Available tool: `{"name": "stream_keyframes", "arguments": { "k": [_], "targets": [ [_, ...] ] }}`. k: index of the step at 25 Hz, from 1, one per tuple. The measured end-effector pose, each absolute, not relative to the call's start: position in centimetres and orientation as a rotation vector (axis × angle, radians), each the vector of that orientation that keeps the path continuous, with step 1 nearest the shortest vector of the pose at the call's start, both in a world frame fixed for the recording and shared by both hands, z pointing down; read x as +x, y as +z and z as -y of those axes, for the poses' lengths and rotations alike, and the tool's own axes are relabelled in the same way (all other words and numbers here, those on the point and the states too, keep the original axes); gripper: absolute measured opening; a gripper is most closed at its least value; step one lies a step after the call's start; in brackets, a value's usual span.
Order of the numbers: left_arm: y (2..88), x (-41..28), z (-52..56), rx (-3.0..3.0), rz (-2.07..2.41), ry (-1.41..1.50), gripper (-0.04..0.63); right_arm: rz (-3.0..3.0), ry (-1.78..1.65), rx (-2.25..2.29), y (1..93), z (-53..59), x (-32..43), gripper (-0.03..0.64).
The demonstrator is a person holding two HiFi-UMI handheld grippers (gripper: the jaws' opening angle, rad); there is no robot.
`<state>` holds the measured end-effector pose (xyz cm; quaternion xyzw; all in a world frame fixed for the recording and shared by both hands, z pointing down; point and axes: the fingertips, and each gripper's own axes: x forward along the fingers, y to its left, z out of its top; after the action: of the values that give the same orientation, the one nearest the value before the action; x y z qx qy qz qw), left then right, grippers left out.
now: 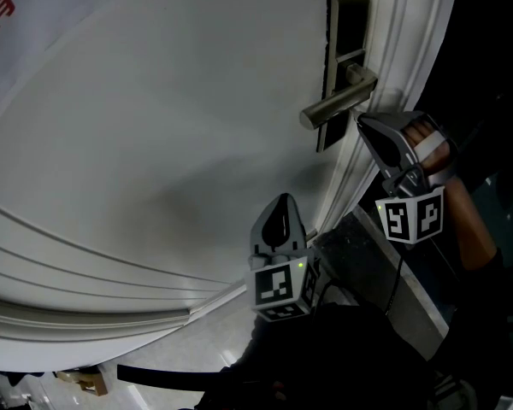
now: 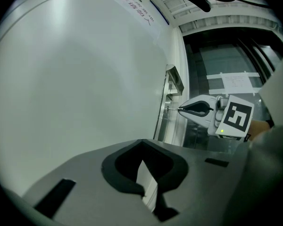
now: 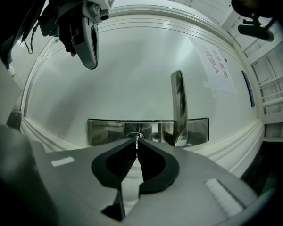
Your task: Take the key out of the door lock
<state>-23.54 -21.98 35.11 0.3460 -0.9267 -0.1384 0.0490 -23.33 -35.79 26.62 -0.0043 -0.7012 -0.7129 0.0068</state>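
Grey left gripper with marker cube: held nearest the camera, at 5 o'clock in the head view. Its tips are pressed together on nothing, and it is seen in front of the white panelled door.

Grey right gripper with marker cube: placed at 2 o'clock, just below the brushed-metal lever handle. Its tips are pinched on the thin silver metal key.

Key: seated in the keyhole of the reflective rectangular lock plate, at 9 o'clock from the lever handle in the right gripper view.

Lock plate: mounted by the door's edge, at 1 o'clock in the head view.
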Motion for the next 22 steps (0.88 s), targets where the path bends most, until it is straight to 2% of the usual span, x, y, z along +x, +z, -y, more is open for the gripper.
{"name": "stream_keyframes", "arguments": {
  "k": [22],
  "targets": [
    [34.85,-23.42,22.07,1.077,2.823,-0.419,0.0,2.188,-2.232,-0.009,26.62,35.77,-23.1,0.012]
  ]
}}
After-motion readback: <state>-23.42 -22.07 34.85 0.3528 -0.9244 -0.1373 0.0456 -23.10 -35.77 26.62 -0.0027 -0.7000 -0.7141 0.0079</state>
